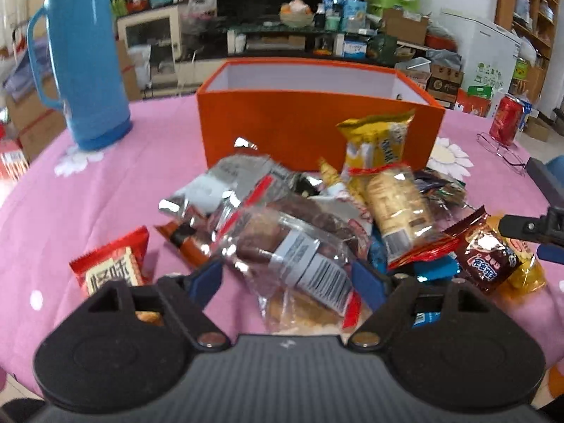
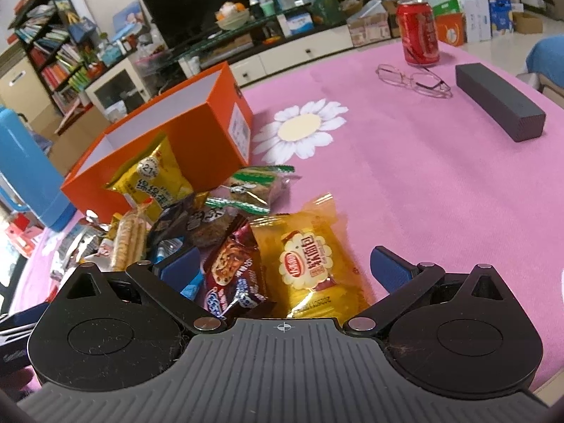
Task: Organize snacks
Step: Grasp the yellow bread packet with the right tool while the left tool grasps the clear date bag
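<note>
While the orange box [image 1: 317, 120] stands open-topped on the pink tablecloth [image 1: 105, 183], a heap of wrapped snacks [image 1: 310, 218] lies just in front of its near wall. The left gripper [image 1: 287, 275] hangs over the near edge of that heap with its jaws spread wide; a clear packet of brown rolls [image 1: 292, 246] lies between the blue pads [image 1: 204, 276], which do not press on it. A red packet [image 1: 112, 268] lies apart from the heap, to the box's near left. A yellow packet [image 1: 379, 137] leans upright against the box's front wall, and a pack of pale biscuits [image 1: 398, 204] rests just below it.

The right gripper [image 2: 283, 268] is also spread open, over the heap's end farthest from the box, above a golden bread packet [image 2: 313, 264] and a dark chocolate-chip packet [image 2: 232, 278]; neither pad touches them.

Left of the box stands a blue thermos [image 1: 84, 60]. Well to the box's right are a red can [image 2: 419, 31], a pair of glasses [image 2: 412, 79] and a dark block [image 2: 498, 102].
</note>
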### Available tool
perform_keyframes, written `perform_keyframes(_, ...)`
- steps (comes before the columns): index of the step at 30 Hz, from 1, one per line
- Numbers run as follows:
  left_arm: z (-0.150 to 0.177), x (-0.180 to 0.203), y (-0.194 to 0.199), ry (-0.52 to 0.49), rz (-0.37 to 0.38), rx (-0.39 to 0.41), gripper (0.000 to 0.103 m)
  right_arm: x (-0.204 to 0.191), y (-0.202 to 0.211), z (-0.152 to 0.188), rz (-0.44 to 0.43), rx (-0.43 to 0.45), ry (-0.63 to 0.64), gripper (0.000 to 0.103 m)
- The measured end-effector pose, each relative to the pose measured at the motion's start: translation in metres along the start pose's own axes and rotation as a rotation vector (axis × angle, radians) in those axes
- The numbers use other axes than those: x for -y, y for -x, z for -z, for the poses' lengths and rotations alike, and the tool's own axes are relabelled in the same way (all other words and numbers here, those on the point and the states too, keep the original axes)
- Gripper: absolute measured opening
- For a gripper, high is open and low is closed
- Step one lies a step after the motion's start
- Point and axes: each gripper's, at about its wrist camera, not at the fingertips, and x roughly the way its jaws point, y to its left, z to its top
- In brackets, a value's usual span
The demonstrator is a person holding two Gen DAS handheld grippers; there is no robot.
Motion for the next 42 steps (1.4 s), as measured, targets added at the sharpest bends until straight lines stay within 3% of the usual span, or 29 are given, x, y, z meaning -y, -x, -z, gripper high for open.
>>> perform_keyframes(2,0.000,-0.014,-0.001,0.009,-0.007,-0.008,0.086,-0.002,0.000,0.000,-0.001,0.000,0.013,0.093)
perform_keyframes(5,0.000,-0.035,-0.005,0.007,-0.113,-0.024,0.087,-0.004,-0.001,0.000,-0.009,-0.008,0.018,0.093)
perform_keyframes(8,-0.002,-0.062,-0.006,0.070,-0.102,-0.052,0.086,-0.007,-0.002,0.001,-0.015,-0.011,0.024,0.093)
perform_keyframes(12,-0.001,-0.079,0.010,0.113,-0.087,-0.029,0.088,-0.008,-0.003,0.001,-0.010,-0.011,0.034,0.093)
perform_keyframes(14,-0.002,-0.080,0.015,0.147,-0.031,-0.015,0.092,-0.008,-0.004,0.001,-0.005,-0.016,0.027,0.093)
perform_keyframes(19,-0.001,-0.067,0.006,0.132,-0.057,-0.018,0.092,-0.010,-0.007,0.002,0.002,-0.021,0.038,0.093)
perform_keyframes(24,-0.009,-0.062,0.000,0.173,-0.009,0.012,0.092,-0.007,-0.015,0.003,-0.009,0.020,0.007,0.093)
perform_keyframes(26,-0.018,-0.057,-0.003,0.161,0.005,0.033,0.092,-0.007,-0.027,-0.003,0.026,-0.040,-0.036,0.093)
perform_keyframes(29,-0.034,-0.047,-0.018,0.111,-0.002,0.039,0.092,-0.010,-0.015,-0.005,-0.018,0.016,-0.010,0.093)
perform_keyframes(32,-0.044,-0.041,-0.032,0.078,-0.048,0.020,0.092,-0.010,-0.006,-0.004,0.003,0.038,0.039,0.093)
perform_keyframes(36,-0.031,-0.053,-0.005,0.148,-0.077,0.023,0.092,-0.002,0.000,-0.006,0.017,0.053,0.033,0.093)
perform_keyframes(39,-0.007,-0.066,0.014,0.231,-0.023,-0.020,0.092,0.003,-0.005,-0.009,-0.006,0.027,-0.010,0.093)
perform_keyframes(42,-0.004,-0.066,0.010,0.218,-0.032,-0.021,0.092,0.000,-0.007,-0.008,-0.047,0.014,-0.029,0.093)
